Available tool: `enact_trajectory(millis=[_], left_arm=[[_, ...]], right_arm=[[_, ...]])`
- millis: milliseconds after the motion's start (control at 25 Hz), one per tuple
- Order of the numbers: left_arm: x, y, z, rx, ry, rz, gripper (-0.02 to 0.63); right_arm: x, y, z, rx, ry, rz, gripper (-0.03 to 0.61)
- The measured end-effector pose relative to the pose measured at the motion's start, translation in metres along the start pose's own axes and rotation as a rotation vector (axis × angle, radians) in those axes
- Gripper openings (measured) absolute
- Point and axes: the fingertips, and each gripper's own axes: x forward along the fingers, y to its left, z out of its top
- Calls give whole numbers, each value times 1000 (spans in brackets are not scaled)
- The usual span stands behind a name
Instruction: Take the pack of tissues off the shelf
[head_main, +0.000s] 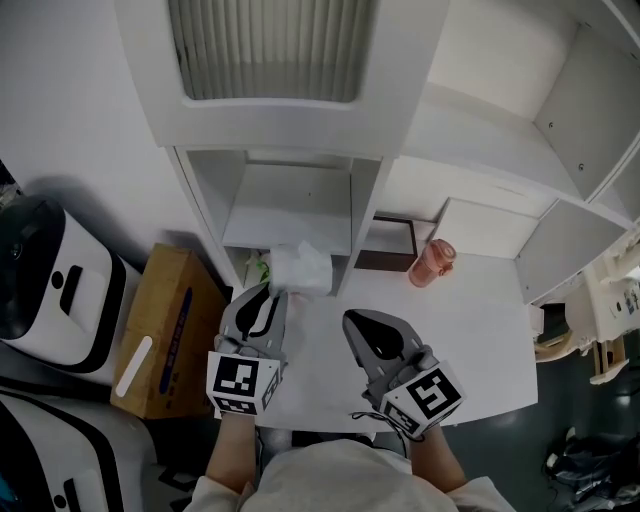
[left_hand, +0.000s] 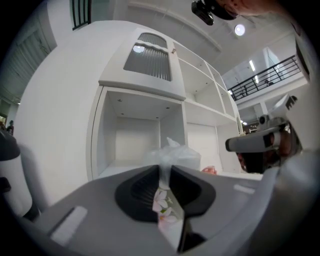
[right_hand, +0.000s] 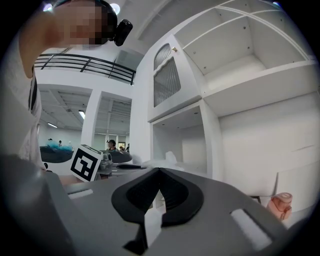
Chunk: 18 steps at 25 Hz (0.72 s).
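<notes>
Item: pack of tissues (head_main: 300, 268), clear floral wrapper. Location: at the mouth of the lower shelf (head_main: 290, 215) compartment, above the white desk (head_main: 480, 330).
Left gripper (head_main: 272, 292): jaws pinched on the pack's wrapper.
Right gripper (head_main: 350, 322): jaws together, nothing held, idle over the desk.
Status: grasp made. Drawing the pack fully clear likely remains.

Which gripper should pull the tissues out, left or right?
Left. The left gripper pinches the pack of tissues in its jaws at the shelf; the right gripper is shut and empty.
</notes>
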Motion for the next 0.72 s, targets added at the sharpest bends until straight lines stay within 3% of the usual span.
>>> enact_trajectory(millis=[720], left_arm=[[-67, -19, 13, -20, -21, 153, 58]], right_arm=[[-20, 32, 6, -12, -14, 175, 2]])
